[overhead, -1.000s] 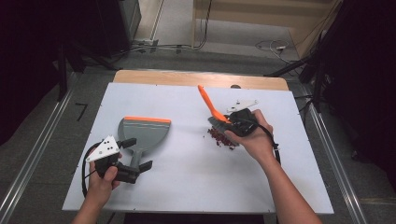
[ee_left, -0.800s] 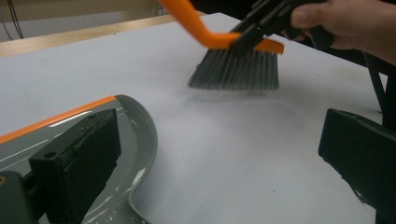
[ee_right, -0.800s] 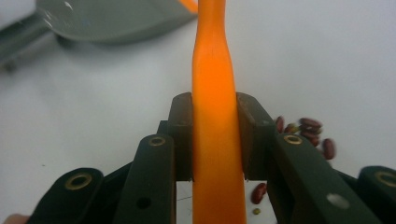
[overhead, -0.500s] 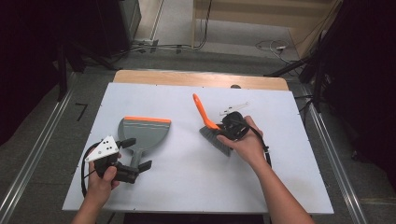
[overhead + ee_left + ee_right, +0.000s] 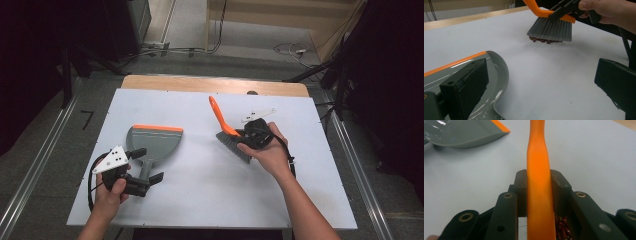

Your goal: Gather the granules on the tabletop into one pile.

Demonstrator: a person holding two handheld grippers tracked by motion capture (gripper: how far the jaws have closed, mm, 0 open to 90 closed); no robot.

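A: Where do we stand with the sweeping?

B: We hold the brush (image 5: 231, 131) in our right gripper (image 5: 255, 136), its jaws clamped tight on either side of the orange handle (image 5: 539, 190). Compared with a second ago, the brush has slid leftward across the table (image 5: 200, 210), toward the dustpan (image 5: 152, 144). Back then a scatter of dark red bits lay exposed just beside the bristles; now the bristles sit on top of them.

A: So the crumbs are moving with us?

B: It looks that way. In the left gripper view the small red-brown bits (image 5: 544, 40) peek out under the grey bristles (image 5: 550, 30), gathered into one clump, well apart from the pan.

A: And the pan?

B: It lies flat, orange lip facing away from us. Our left gripper (image 5: 142, 181) sits at its handle with one jaw over the grey plastic, but we cannot tell whether it really clamps it. It has not shifted.

A: Meaning?

B: We judge the sweep about halfway: the pile is collected, yet bare table remains between it and the pan.
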